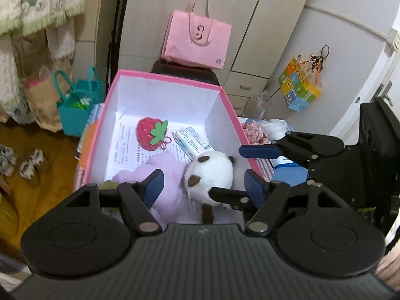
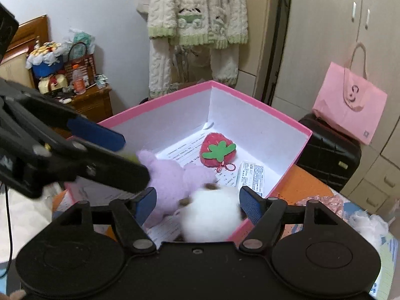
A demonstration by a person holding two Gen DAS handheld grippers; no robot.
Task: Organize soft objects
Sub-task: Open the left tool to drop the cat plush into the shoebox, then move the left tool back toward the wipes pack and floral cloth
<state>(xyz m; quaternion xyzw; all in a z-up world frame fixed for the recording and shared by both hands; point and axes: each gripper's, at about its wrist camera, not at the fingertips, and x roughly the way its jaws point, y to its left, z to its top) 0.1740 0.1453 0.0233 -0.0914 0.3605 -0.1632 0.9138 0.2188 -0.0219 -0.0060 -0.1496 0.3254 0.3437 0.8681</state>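
Observation:
A pink box [image 1: 225, 97] with white inner walls holds a red plush strawberry [image 1: 150, 135], a lilac plush toy [image 1: 167, 175], a white plush with brown patches [image 1: 210, 172] and a small carton [image 1: 192, 140]. My left gripper [image 1: 203, 187] is open above the box's near part, over the lilac and white plushes. My right gripper [image 2: 196, 205] is open, its jaws on either side of the white plush [image 2: 210, 215], not closed on it. The box [image 2: 285, 117], strawberry [image 2: 217, 150] and lilac plush [image 2: 170, 180] also show in the right wrist view. Each gripper shows in the other's view.
A pink paper bag [image 1: 197, 40] stands on a dark suitcase [image 1: 185, 71] behind the box. A teal basket [image 1: 77, 105] sits on the floor at left. Floral cloth [image 1: 255, 132] and white fluff [image 1: 275, 125] lie right of the box. A wooden cabinet [image 2: 92, 102] stands at left.

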